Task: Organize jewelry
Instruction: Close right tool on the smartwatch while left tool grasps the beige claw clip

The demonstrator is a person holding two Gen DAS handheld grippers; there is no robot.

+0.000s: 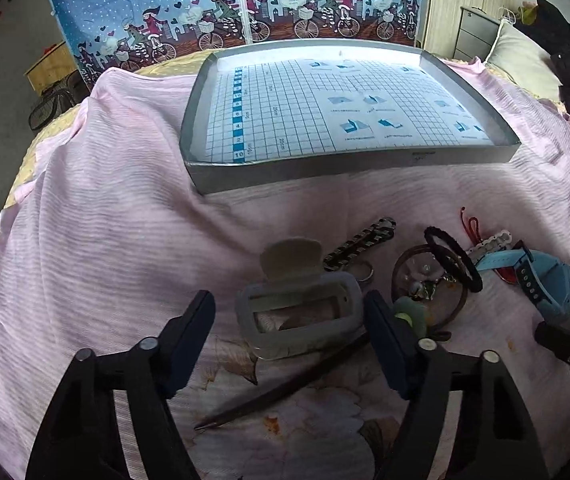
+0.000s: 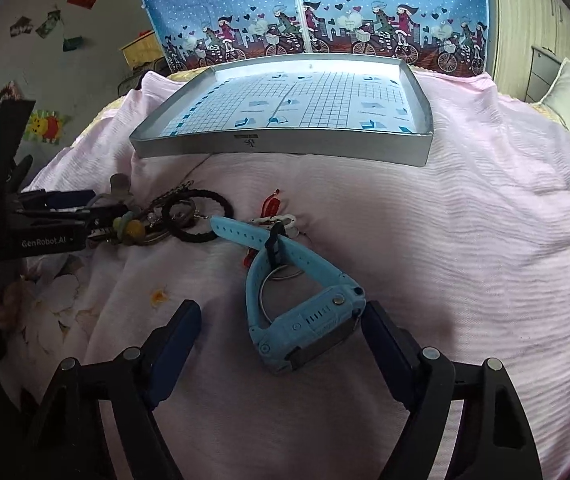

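Both spread wide: left gripper (image 1: 289, 336) flanking a translucent grey clip (image 1: 299, 316), right gripper (image 2: 281, 338) flanking a rubbery blue watch (image 2: 305, 312) (ribbed pink sheet (image 2: 465, 240) beneath).

Lighting: soft, even daylight, moderately bright; no hard shadows are cast on the pink cloth (image 2: 465, 240). Glare: the far end of the tray (image 1: 349, 168) liner is washed out to white — the grid is lost there. Distortion: strong fisheye bending is seen, with black vignetting at all corners. Focus: edges are smeared; the blue watch (image 2: 309, 320) is rendered fairly sharp.
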